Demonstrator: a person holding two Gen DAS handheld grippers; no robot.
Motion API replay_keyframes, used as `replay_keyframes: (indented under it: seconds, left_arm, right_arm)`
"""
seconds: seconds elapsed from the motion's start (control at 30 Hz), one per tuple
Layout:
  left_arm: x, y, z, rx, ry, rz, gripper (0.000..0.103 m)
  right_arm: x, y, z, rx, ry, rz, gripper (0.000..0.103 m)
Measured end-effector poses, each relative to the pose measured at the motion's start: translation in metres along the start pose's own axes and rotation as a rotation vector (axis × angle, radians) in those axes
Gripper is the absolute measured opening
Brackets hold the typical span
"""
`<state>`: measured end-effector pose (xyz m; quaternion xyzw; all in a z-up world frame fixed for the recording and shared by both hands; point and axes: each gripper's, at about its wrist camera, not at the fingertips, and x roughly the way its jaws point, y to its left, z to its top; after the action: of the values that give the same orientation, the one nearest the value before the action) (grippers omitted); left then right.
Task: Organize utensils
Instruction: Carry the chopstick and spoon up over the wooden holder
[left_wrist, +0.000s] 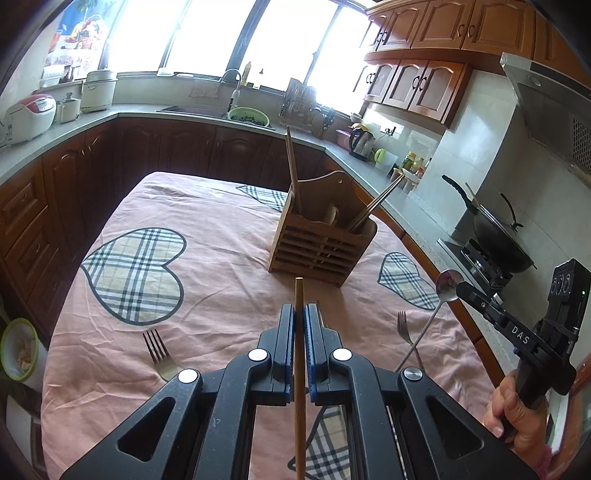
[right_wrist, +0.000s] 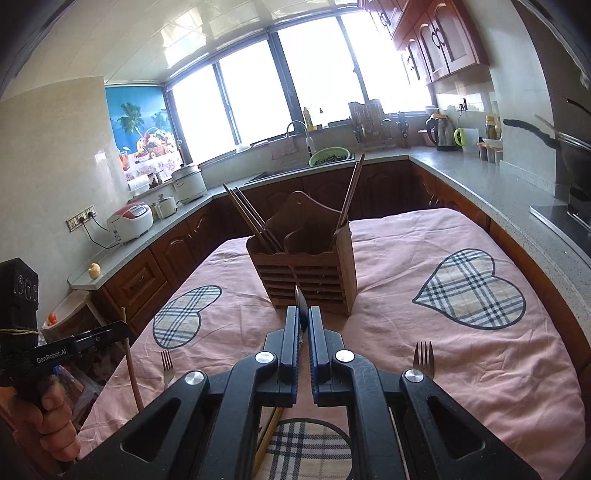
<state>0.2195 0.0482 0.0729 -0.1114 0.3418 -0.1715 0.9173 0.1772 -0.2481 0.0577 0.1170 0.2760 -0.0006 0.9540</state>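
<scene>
My left gripper (left_wrist: 300, 310) is shut on a wooden chopstick (left_wrist: 298, 291) that stands upright between its fingers, above the pink tablecloth (left_wrist: 221, 280). Ahead of it stands the slatted wooden utensil holder (left_wrist: 321, 240), with chopsticks leaning in its outer compartments. My right gripper (right_wrist: 303, 314) is shut on a metal spoon (right_wrist: 300, 299), seen edge-on, just short of the holder (right_wrist: 306, 273). In the left wrist view the spoon (left_wrist: 448, 282) hangs bowl-up from the right gripper (left_wrist: 461, 287). Two forks (left_wrist: 159, 350) (left_wrist: 404, 328) lie on the cloth.
The table is ringed by grey counters with dark cabinets. A wok (left_wrist: 498, 236) sits on the stove at the right, near a kettle (left_wrist: 360, 142). Rice cookers (right_wrist: 131, 221) stand at the left. Another chopstick (right_wrist: 269, 432) lies under my right gripper. A hand (left_wrist: 517, 413) grips the right handle.
</scene>
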Motion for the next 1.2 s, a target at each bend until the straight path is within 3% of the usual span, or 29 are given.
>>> replay_keyframes:
  seconds: [0.7,1.2]
  left_arm:
    - [-0.012,0.005,0.037,0.007,-0.110,-0.011,0.004]
    - [0.003,0.002,0.081,0.026,-0.184,-0.029,0.004]
  right_arm:
    - [-0.001,-0.001,0.032,-0.019,-0.080,-0.018,0.004]
    - [0.014,-0.006,0.063,-0.031,-0.125,-0.032,0.004]
